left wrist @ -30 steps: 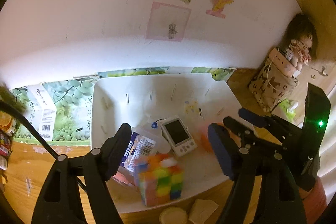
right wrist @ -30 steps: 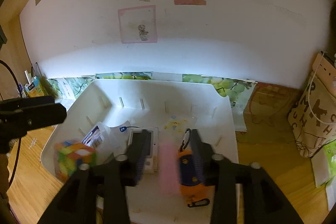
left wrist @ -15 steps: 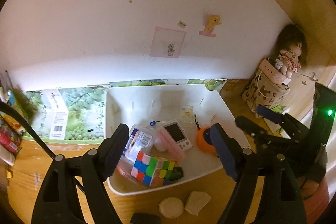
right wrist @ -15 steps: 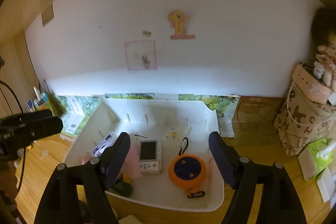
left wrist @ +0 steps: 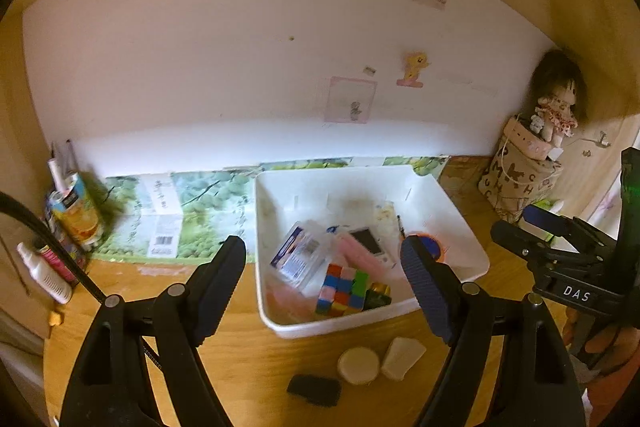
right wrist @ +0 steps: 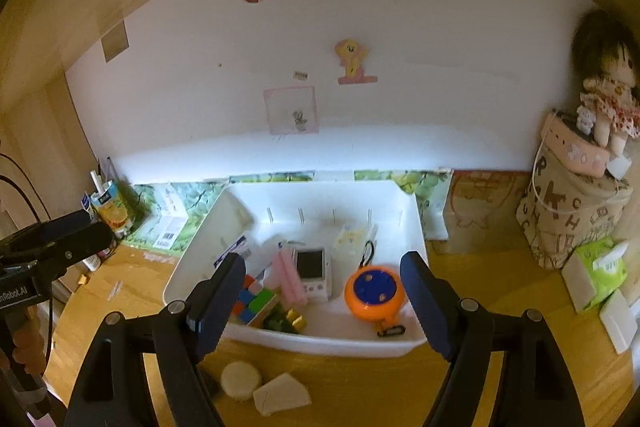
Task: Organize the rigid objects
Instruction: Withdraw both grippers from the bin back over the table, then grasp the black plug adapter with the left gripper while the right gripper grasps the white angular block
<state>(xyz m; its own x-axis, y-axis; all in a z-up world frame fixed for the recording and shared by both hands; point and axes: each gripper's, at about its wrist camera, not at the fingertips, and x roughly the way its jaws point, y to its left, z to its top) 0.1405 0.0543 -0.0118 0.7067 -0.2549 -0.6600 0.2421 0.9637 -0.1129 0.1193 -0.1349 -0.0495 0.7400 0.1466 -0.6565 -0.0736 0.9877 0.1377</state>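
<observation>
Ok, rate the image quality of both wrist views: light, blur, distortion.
Left wrist view: warm dim light, strong fisheye bend with dark corners, motion smear on the clear plastic box in the white plastic bin; the open left tool is sharp. Right wrist view: same yellow cast and curvature, crisper; the orange round tape measure reads clearly between the open right tool fingers.

Left wrist view: left of white bin (left wrist: 460, 219), facing wall. Right wrist view: centred before it (right wrist: 414, 223). Shared: bin.
</observation>
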